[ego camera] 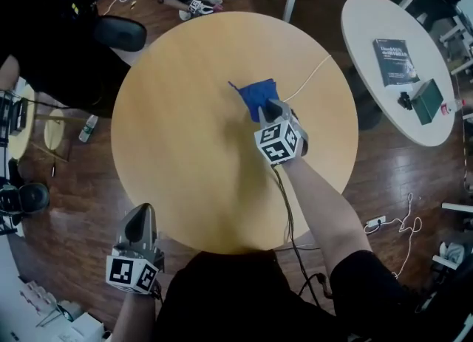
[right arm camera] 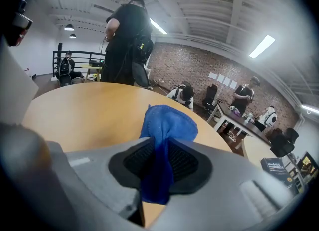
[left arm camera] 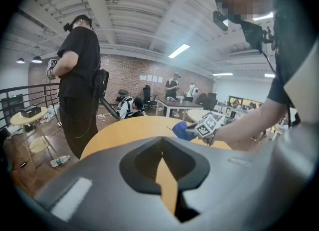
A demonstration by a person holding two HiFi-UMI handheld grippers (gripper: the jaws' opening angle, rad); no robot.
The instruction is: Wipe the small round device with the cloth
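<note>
**A:** How far along was the wipe?

**B:** Hardly begun, by the look of it. The right claw [right arm camera: 160, 151] was clamped on the blue cloth [right arm camera: 167, 122], which bunched out ahead of its jaws over the worktop [ego camera: 185, 148]. The small round device showed in no view. It may have lain under the cloth, where a white cable [ego camera: 310, 74] ran in.

**A:** And the other one?

**B:** The left claw [ego camera: 142, 212] hung off the worktop's near edge, jaws drawn together on nothing, well apart from the cloth. The wiping itself looked yet to be done.
</note>
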